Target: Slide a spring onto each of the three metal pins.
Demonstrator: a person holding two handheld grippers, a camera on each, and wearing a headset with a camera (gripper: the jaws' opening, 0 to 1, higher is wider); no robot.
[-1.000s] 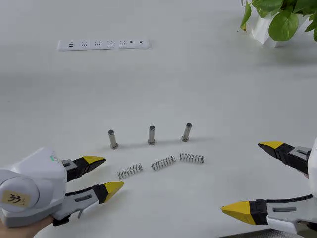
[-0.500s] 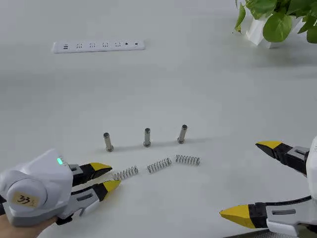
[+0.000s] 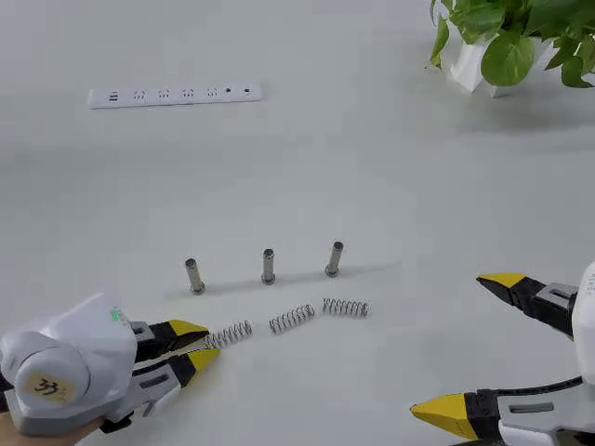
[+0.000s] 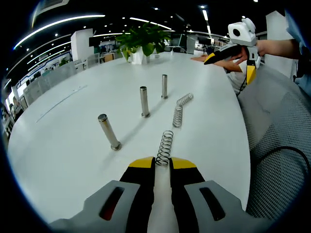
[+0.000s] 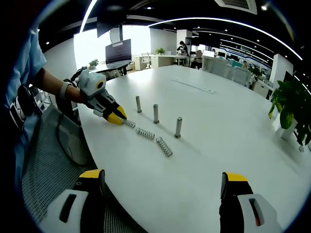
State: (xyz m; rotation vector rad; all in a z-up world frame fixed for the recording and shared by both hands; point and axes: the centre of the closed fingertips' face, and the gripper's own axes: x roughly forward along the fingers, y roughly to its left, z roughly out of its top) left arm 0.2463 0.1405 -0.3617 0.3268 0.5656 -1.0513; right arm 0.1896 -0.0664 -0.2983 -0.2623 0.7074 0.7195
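Note:
Three metal pins stand upright in a row on the white table: left pin (image 3: 194, 276), middle pin (image 3: 269, 266), right pin (image 3: 334, 258). Three springs lie in front of them: left spring (image 3: 228, 334) (image 4: 165, 144), middle spring (image 3: 292, 318), right spring (image 3: 346, 307). My left gripper (image 3: 197, 341) (image 4: 163, 163) has its jaws narrowed onto the near end of the left spring, which still lies flat on the table. My right gripper (image 3: 469, 342) (image 5: 164, 177) hovers wide open at the lower right, well away from the springs and holding nothing.
A white power strip (image 3: 175, 95) lies at the back left. A potted plant (image 3: 502, 37) stands in the back right corner. The table's front edge runs just under both grippers, with a mesh chair (image 4: 286, 141) beyond it.
My left gripper has moved forward to the left spring and its jaws have narrowed from open onto the spring's end. The right gripper has stayed open in place. The head camera has shifted slightly.

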